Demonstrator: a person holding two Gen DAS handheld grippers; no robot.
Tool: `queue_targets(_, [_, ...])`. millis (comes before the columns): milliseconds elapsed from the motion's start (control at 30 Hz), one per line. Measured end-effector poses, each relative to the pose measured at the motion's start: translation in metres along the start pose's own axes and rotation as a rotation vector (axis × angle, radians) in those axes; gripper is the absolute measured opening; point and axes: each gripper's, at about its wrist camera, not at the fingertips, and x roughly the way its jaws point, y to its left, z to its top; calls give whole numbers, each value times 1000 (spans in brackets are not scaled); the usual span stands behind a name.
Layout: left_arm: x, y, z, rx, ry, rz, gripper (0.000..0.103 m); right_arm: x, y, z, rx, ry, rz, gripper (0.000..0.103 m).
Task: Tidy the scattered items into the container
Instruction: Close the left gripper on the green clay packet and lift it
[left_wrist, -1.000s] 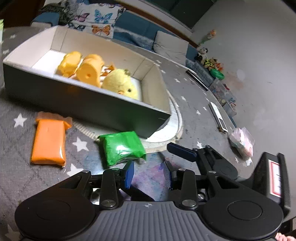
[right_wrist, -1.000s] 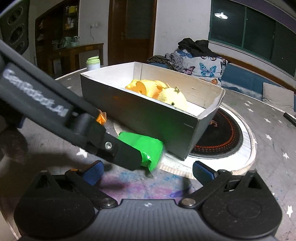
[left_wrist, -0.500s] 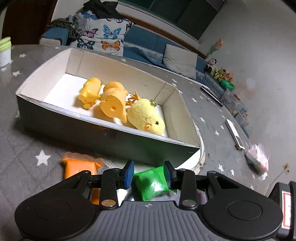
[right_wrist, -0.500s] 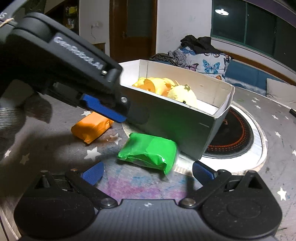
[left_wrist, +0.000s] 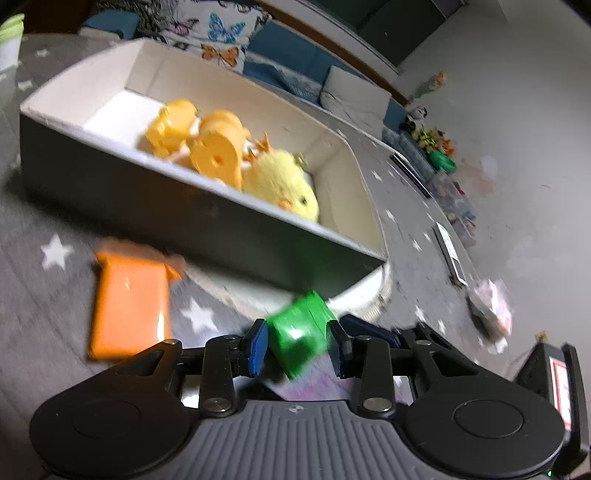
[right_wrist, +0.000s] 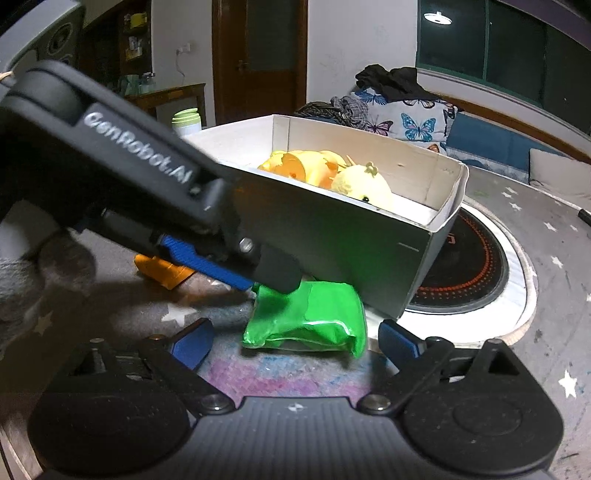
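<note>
In front of the box (right_wrist: 332, 251), the green packet (left_wrist: 301, 332) was held between the closed fingers of the left gripper (left_wrist: 295, 349), apparently just off the star-patterned cloth (left_wrist: 33, 295). The right gripper (right_wrist: 291, 338) was held wide open and empty just behind it. The packet was judged light, soft and slippery in its wrapper, best pinched across its middle. The orange packet (left_wrist: 129, 302) was left lying on the cloth beside the box.

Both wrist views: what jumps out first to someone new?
The bright green plastic-wrapped packet, pinched in the left hand-held gripper just in front of the grey cardboard box. Then the fluffy yellow chick toy inside that box, and the orange wrapped packet lying on the star-print mat.
</note>
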Motion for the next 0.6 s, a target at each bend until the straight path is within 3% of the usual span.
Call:
queue_targets(233, [-3,1,0,-5,-30,29,37,-6,-4,-2,-27,-5,3,94])
queue_targets(467, [-2,4,11,-11,-68,11,37,-5,-6,-1,-22,-10,0,93])
queue_targets(600, [8,5,9,-16,-40,11,37,-3,-5,1,-27,-12,5,91])
